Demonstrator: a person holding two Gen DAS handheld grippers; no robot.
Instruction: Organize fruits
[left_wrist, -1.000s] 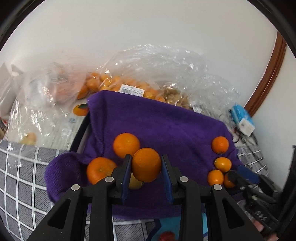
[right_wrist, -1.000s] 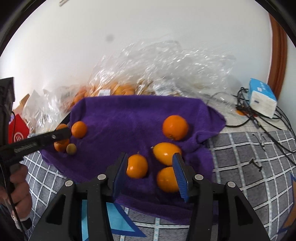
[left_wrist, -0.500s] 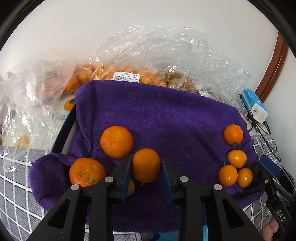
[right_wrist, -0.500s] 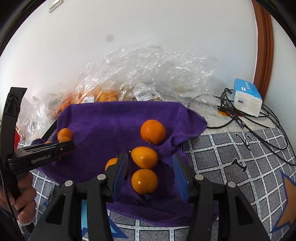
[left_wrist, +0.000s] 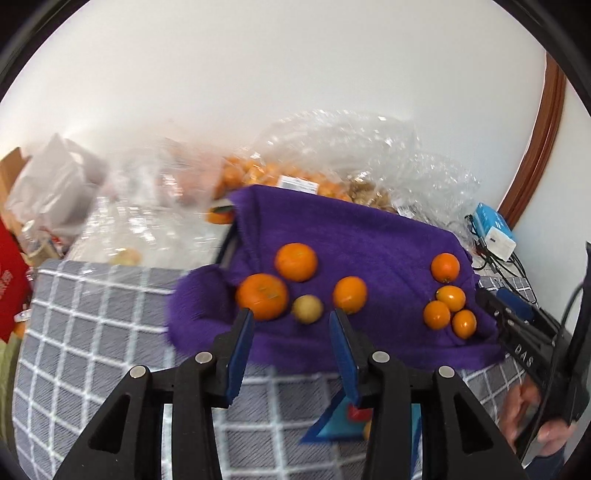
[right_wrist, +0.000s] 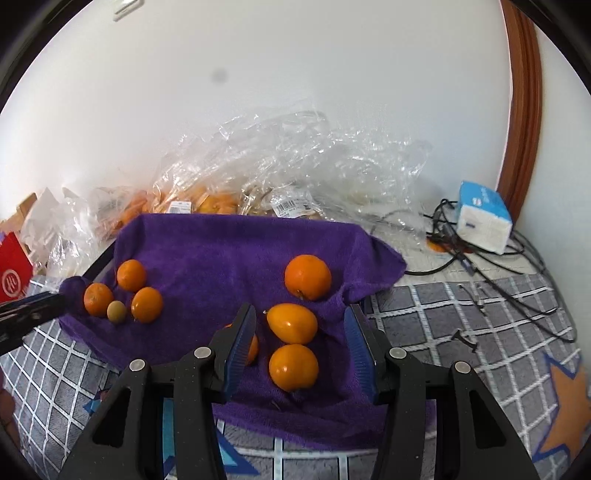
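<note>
A purple towel (left_wrist: 369, 240) (right_wrist: 221, 251) carries two groups of fruit. On its left end lie three oranges (left_wrist: 350, 294) (right_wrist: 147, 304) and a small yellow-green fruit (left_wrist: 307, 309) (right_wrist: 116, 312). On its right end lie several small oranges (left_wrist: 450, 298) (right_wrist: 292, 323). My left gripper (left_wrist: 291, 332) is open and empty, just short of the left group. My right gripper (right_wrist: 301, 332) is open and empty, its jaws on either side of two small oranges without touching them; one orange (right_wrist: 293, 367) lies low between them.
Clear plastic bags of oranges (left_wrist: 280, 177) (right_wrist: 258, 177) are piled behind the towel against the white wall. A blue-white box (right_wrist: 484, 218) and black cables (right_wrist: 480, 266) lie at the right. A grey checked cloth (right_wrist: 480, 332) covers the surface. A red box (right_wrist: 11, 273) is at the far left.
My left gripper opened and let go of an orange, which now lies on the towel with the left group. The gripper drew back. My right gripper shifted right over the small oranges.
</note>
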